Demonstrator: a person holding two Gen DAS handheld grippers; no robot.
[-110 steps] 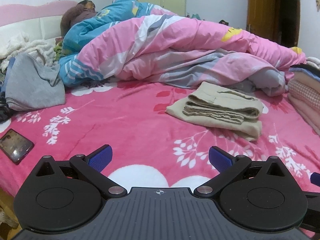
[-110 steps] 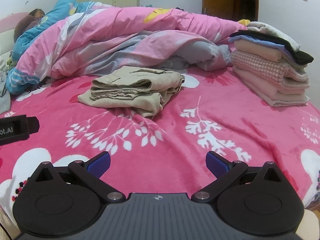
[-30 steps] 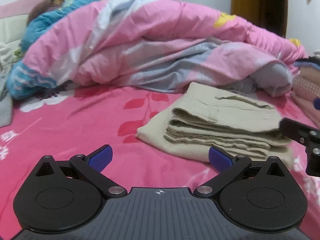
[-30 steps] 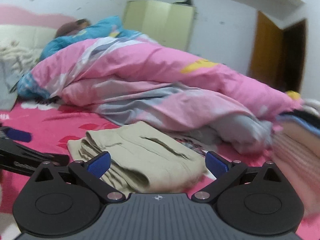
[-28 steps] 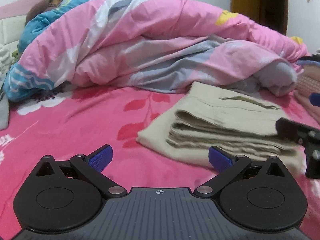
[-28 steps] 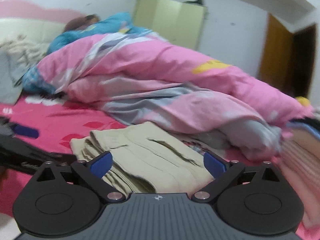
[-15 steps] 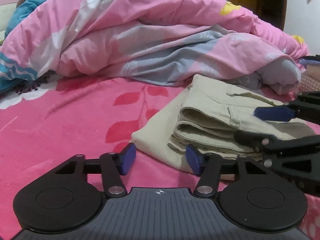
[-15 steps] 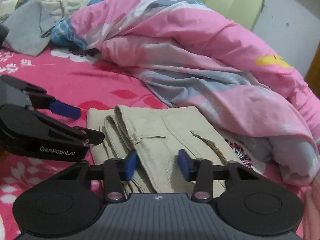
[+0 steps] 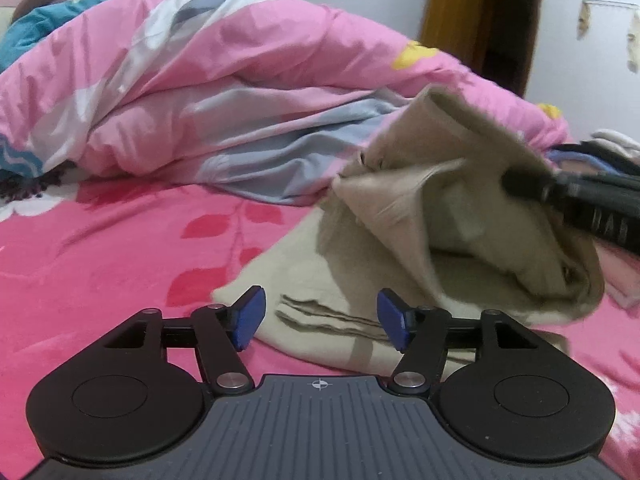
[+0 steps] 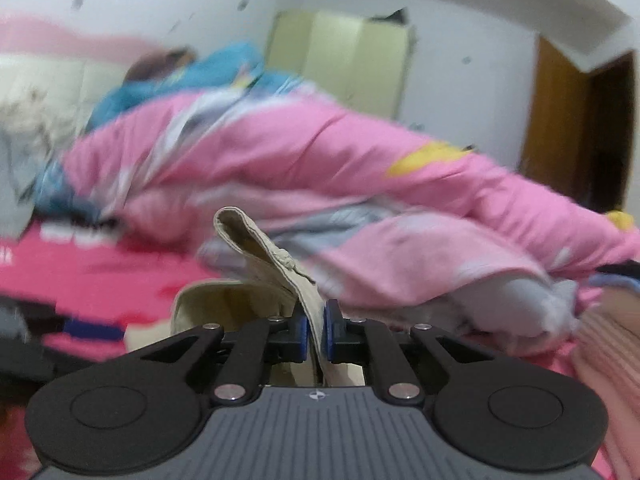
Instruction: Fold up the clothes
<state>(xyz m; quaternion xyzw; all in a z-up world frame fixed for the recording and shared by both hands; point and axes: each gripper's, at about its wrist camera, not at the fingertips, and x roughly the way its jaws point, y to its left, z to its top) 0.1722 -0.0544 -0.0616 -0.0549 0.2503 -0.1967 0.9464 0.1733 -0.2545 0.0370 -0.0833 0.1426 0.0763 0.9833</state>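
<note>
Behind the lifted beige trousers (image 9: 460,216), a pink quilt (image 9: 224,92) looms.

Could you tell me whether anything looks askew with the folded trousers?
Yes: the beige trousers are no longer a neat stack. The right tongs are shut on their top layer and hold it up, while the left tongs stay open at the lower edge.

Even, soft indoor light is seen throughout, with only faint shadows cast under the beige trousers (image 9: 420,240). The right wrist view is smeared by motion blur across the quilt (image 10: 320,160). Fisheye bending and dark vignetting are shown at the corners.
</note>
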